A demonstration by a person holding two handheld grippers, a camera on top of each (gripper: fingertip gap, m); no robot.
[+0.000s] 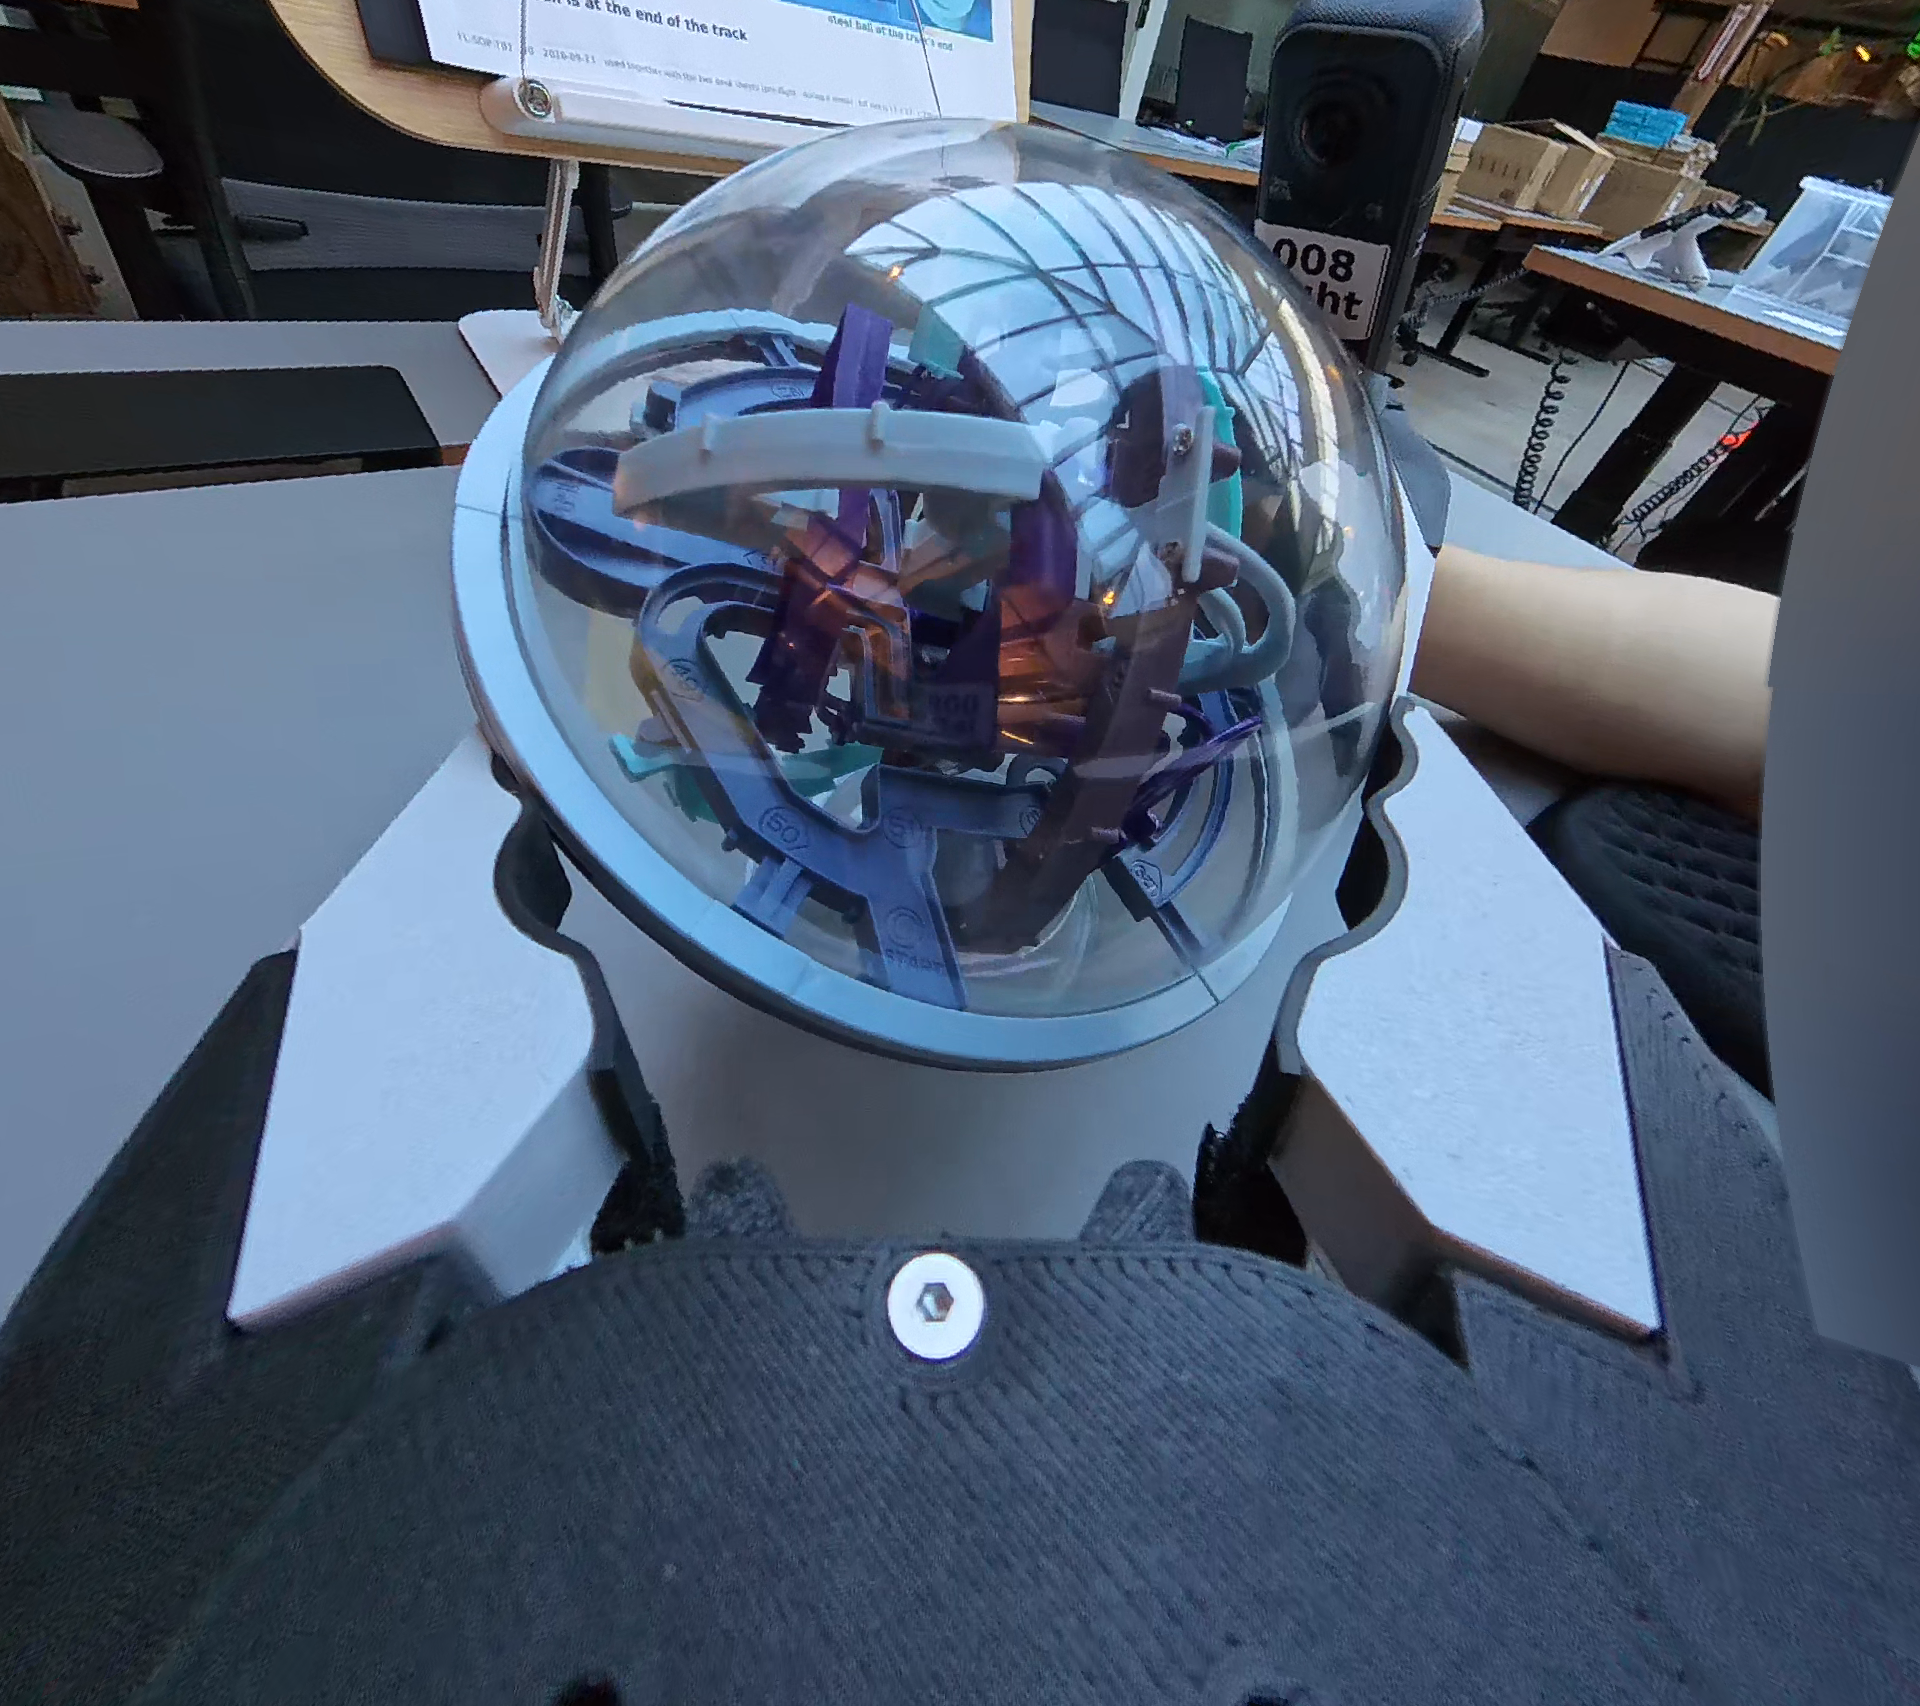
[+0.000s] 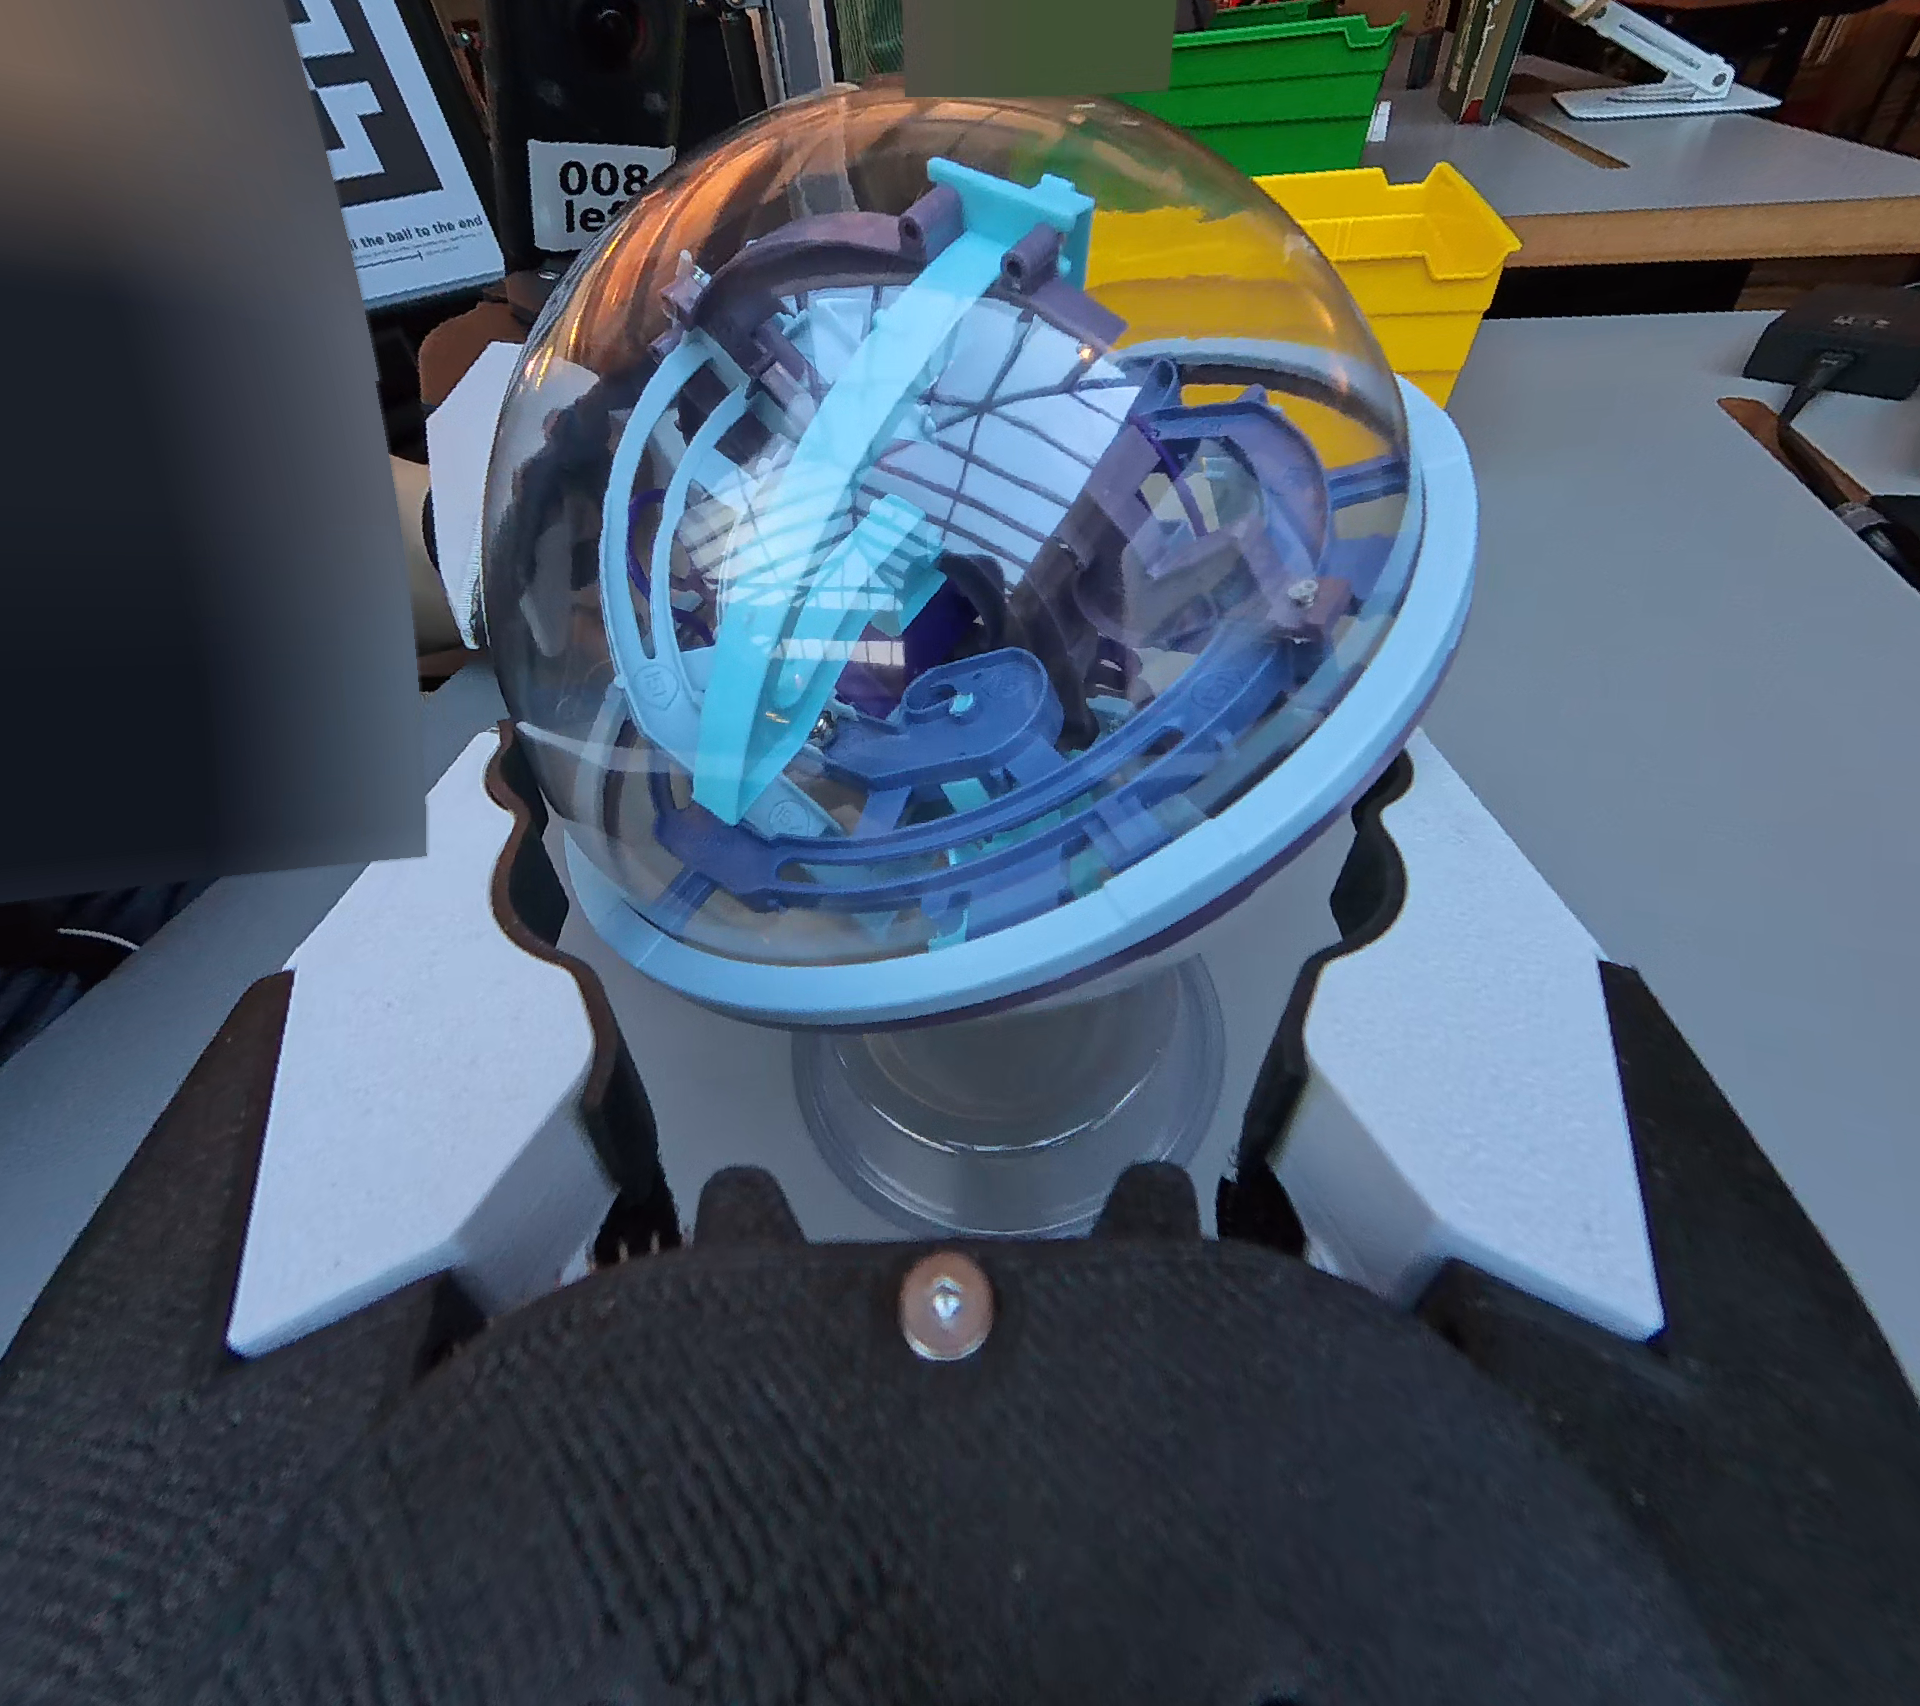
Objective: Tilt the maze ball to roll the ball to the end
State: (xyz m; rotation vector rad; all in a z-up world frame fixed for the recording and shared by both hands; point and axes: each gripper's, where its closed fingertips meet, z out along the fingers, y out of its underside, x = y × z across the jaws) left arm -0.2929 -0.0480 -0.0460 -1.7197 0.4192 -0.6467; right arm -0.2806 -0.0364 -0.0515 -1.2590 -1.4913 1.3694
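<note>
Both tongs, left [image 1: 940, 835] and right [image 2: 940, 815], clasp the maze ball [image 1: 935, 576], whose tracks mostly hide the steel ball [image 2: 824, 726].

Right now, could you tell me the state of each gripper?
Left gripper: closed on the maze ball.
Right gripper: closed on the maze ball too.

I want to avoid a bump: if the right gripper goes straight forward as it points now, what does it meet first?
The right gripper would meet the maze ball at once; its fingers already sit on either side of the sphere, apparently touching it.
</note>
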